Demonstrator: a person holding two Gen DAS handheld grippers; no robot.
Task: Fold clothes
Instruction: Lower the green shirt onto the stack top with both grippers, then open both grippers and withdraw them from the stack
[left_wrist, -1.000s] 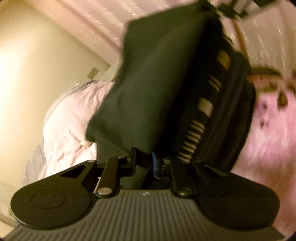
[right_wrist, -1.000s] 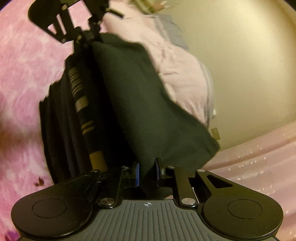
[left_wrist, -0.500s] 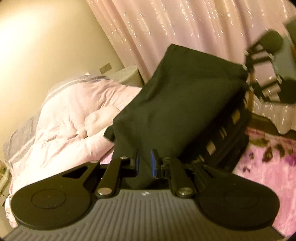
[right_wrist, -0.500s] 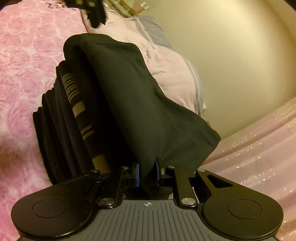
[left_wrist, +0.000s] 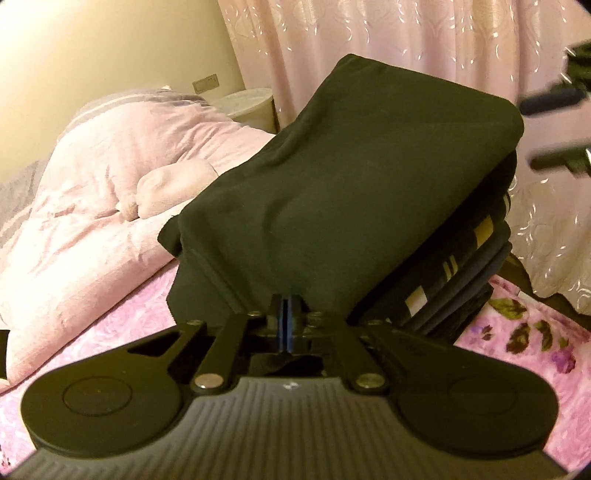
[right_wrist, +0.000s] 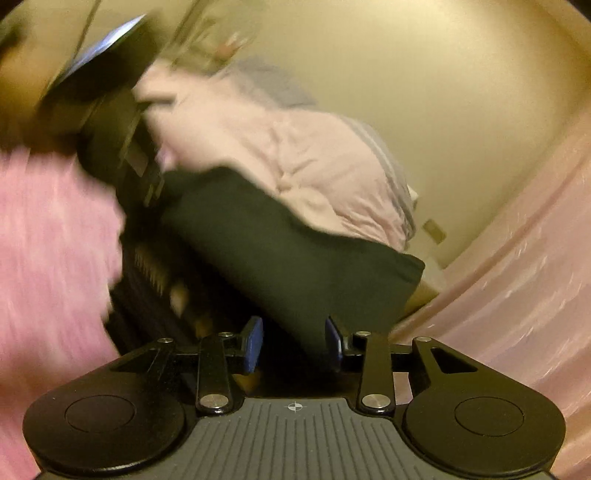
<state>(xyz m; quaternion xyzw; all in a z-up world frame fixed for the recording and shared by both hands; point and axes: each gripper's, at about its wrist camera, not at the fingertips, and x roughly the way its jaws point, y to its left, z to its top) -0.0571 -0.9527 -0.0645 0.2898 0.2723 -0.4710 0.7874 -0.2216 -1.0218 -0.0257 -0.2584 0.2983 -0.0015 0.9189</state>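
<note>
A dark folded garment (left_wrist: 351, 184) lies on top of a stack of folded clothes (left_wrist: 461, 266), one of them with pale stripes. My left gripper (left_wrist: 286, 321) sits at the garment's near edge with its blue pads pressed together. No cloth shows between them. In the left wrist view my right gripper (left_wrist: 529, 134) shows blurred at the garment's far right corner, its fingers apart. In the right wrist view the right gripper (right_wrist: 294, 341) is opening. The dark garment (right_wrist: 295, 251) still reaches between its pads, but they stand off it. The stack (right_wrist: 147, 266) is blurred at the left.
The stack rests on a pink flowered bedspread (left_wrist: 517, 343). A bunched pale pink quilt (left_wrist: 92, 184) lies behind and to the left of it. Pink curtains (left_wrist: 406, 48) hang beyond the bed, with a white round stand (left_wrist: 251, 103) by the wall.
Both grippers held the dark garment before. The left jaws have now shut fully off the cloth and the right jaws have spread apart. Both views have rolled and the garment has settled on the stack.
</note>
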